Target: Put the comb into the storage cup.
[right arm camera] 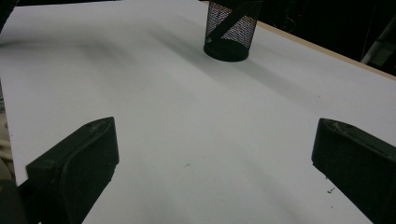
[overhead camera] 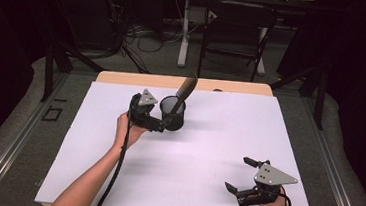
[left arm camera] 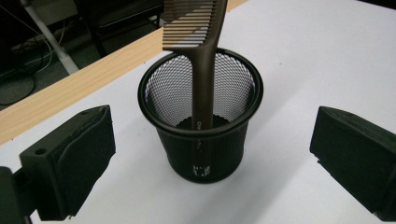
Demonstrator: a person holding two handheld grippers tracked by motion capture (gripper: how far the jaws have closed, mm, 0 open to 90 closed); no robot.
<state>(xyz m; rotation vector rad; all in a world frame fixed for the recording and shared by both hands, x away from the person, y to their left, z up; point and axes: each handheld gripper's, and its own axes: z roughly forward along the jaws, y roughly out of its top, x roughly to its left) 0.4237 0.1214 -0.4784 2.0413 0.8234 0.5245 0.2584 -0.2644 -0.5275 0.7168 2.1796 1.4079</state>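
Observation:
A black mesh cup (overhead camera: 174, 115) stands on the white tabletop (overhead camera: 191, 159), left of centre toward the far edge. A brown comb (overhead camera: 186, 89) stands handle-down in it, leaning right with its teeth above the rim. My left gripper (overhead camera: 158, 117) sits just left of the cup, open. In the left gripper view the cup (left arm camera: 201, 149) and comb (left arm camera: 203, 60) lie ahead between the wide-apart jaws, untouched. My right gripper (overhead camera: 239, 174) rests open near the front right corner with nothing between its jaws; from it the cup (right arm camera: 229, 32) is far off.
A strip of bare wood (overhead camera: 123, 77) runs along the table's far edge. Beyond it stand a dark chair (overhead camera: 237, 32), a white desk leg (overhead camera: 184, 33) and floor cables (overhead camera: 142, 34). Black frame struts (overhead camera: 48, 66) flank the table.

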